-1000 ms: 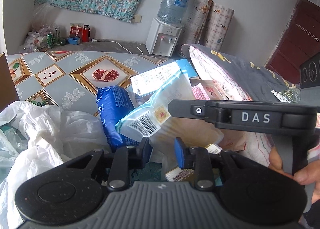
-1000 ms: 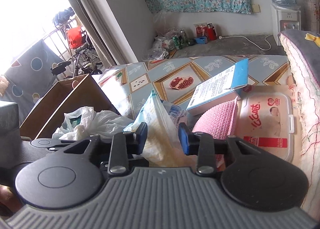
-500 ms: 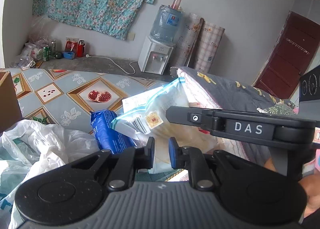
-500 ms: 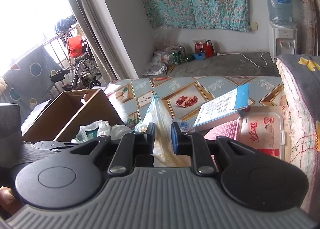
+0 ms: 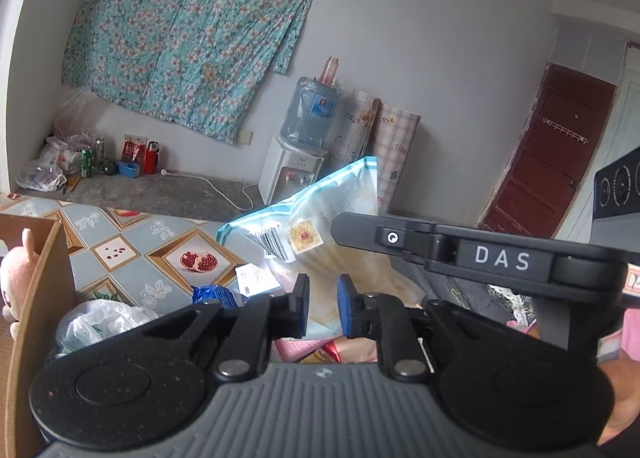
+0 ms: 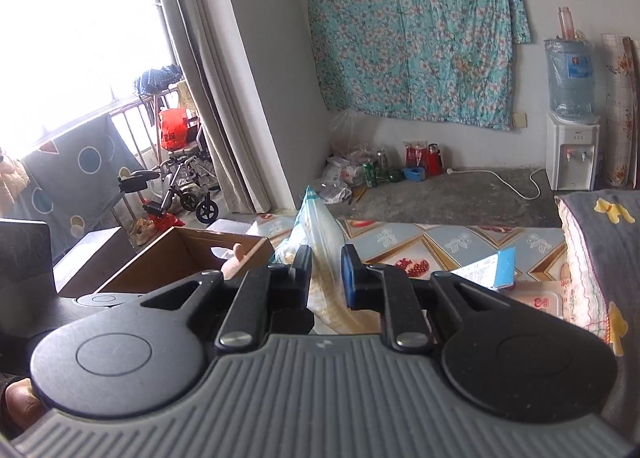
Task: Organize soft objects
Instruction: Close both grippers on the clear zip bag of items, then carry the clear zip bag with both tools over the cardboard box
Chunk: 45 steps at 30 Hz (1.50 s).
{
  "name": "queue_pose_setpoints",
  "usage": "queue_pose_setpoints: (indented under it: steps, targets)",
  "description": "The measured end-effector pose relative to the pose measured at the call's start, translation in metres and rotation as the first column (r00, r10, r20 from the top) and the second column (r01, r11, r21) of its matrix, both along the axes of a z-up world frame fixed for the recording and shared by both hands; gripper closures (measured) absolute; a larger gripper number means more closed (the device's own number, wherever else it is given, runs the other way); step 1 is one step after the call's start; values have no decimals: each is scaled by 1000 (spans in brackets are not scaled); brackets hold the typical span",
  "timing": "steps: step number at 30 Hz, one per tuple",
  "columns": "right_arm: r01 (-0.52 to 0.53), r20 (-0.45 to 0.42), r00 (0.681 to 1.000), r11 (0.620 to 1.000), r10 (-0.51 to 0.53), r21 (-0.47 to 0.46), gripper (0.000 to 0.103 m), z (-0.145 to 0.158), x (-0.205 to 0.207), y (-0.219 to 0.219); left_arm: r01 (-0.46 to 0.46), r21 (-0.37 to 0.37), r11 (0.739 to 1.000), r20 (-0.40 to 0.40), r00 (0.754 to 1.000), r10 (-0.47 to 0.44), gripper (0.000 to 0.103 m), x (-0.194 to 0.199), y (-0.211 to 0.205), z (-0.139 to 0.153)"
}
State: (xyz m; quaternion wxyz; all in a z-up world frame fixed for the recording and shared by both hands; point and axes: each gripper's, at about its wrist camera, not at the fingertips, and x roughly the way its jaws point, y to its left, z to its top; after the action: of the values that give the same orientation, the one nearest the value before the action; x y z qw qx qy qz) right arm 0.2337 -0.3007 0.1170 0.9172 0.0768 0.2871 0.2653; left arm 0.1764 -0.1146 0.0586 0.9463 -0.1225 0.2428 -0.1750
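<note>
We see a clear plastic bag (image 5: 320, 234) with a pale blue sealed edge, a barcode label and beige contents, held upright above the patterned surface. In the right wrist view the same bag (image 6: 316, 234) stands edge-on, narrow and tall, its top corner pointing up.

Pomegranate-print table cover (image 5: 132, 258): beyond tongs, white plastic bag (image 5: 100, 318), blue packet (image 5: 214, 295), wipes pack (image 6: 544, 300) right.

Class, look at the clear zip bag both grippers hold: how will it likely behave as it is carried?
The clear zip bag is thin film, so probably floppy and slippery. Its top stands up, so the pale filling likely stiffens it. Pinched by the left gripper and right gripper, it seems light.
</note>
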Motion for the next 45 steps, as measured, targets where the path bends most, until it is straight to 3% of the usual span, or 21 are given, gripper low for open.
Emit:
queue_pose_setpoints:
  steps: [10, 21, 26, 32, 39, 45]
  targets:
    - [-91, 71, 994, 995, 88, 32, 88, 58, -30, 73, -62, -7, 998, 113, 992, 63, 87, -54, 59, 36]
    - [-235, -10, 971, 963, 238, 133, 88, 62, -5, 216, -217, -4, 976, 45, 975, 217, 87, -65, 168, 44]
    - [-259, -113, 951, 942, 287, 215, 89, 36, 28, 286, -294, 45, 955, -18, 955, 295, 87, -50, 220, 34]
    - [-210, -309, 906, 942, 288, 262, 89, -24, 69, 353, -311, 106, 944, -170, 930, 326, 87, -9, 275, 2]
    - [-130, -512, 831, 970, 220, 205, 89, -100, 97, 404, -262, 142, 955, -373, 879, 297, 87, 29, 316, -42]
    - [-121, -579, 800, 987, 158, 103, 86, -141, 108, 430, -234, 188, 954, -474, 829, 296, 87, 52, 334, -71]
